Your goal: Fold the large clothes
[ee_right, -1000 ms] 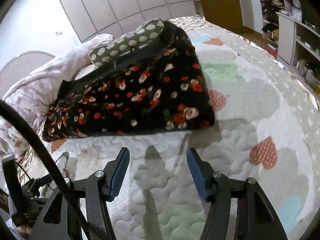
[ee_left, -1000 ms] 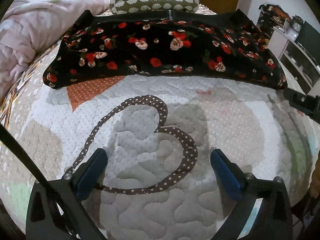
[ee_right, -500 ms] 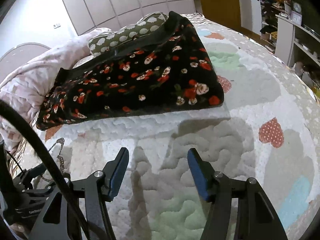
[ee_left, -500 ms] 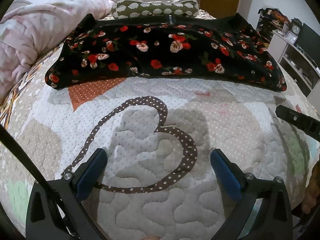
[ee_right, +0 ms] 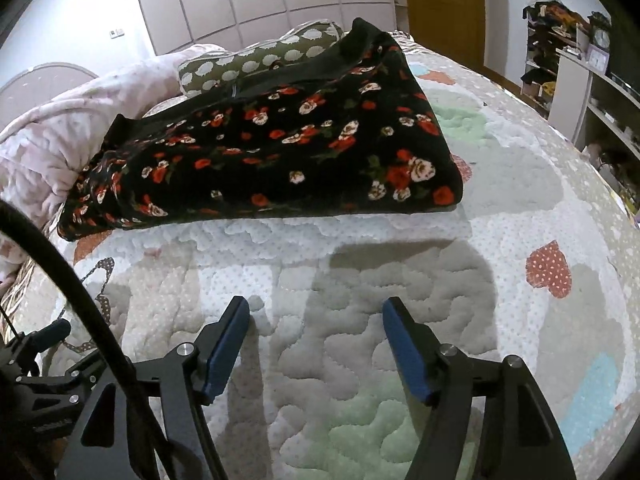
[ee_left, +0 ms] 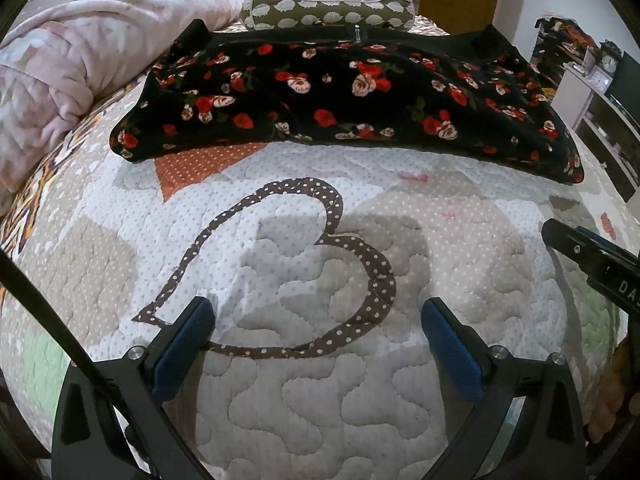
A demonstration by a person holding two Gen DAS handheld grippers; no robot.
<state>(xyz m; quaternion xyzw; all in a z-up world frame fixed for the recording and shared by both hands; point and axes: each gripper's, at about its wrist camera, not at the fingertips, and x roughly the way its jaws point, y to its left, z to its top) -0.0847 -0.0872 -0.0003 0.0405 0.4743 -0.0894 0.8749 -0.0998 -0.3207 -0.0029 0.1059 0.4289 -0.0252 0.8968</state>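
A black garment with red and white roses (ee_left: 344, 100) lies folded into a long band across the far part of the quilted bed; in the right wrist view the garment (ee_right: 280, 152) ends in a thick folded corner on the right. My left gripper (ee_left: 318, 312) hovers over the quilt's brown dotted heart, open and empty, well short of the garment. My right gripper (ee_right: 316, 312) is also over bare quilt in front of the garment, its jaws opening with nothing between them. Its black finger (ee_left: 588, 252) shows at the right edge of the left wrist view.
A pink duvet (ee_left: 60, 76) is heaped at the bed's left. A green patterned bolster (ee_left: 328, 12) lies behind the garment. Shelves (ee_right: 580, 92) with clutter stand to the right of the bed, with a wooden door (ee_right: 444, 4) beyond. The left gripper's frame (ee_right: 36, 364) shows at lower left.
The right gripper's jaws have spread wider. The garment sits higher in the right wrist view. In the left wrist view the other gripper's finger has slid lower and further into frame.
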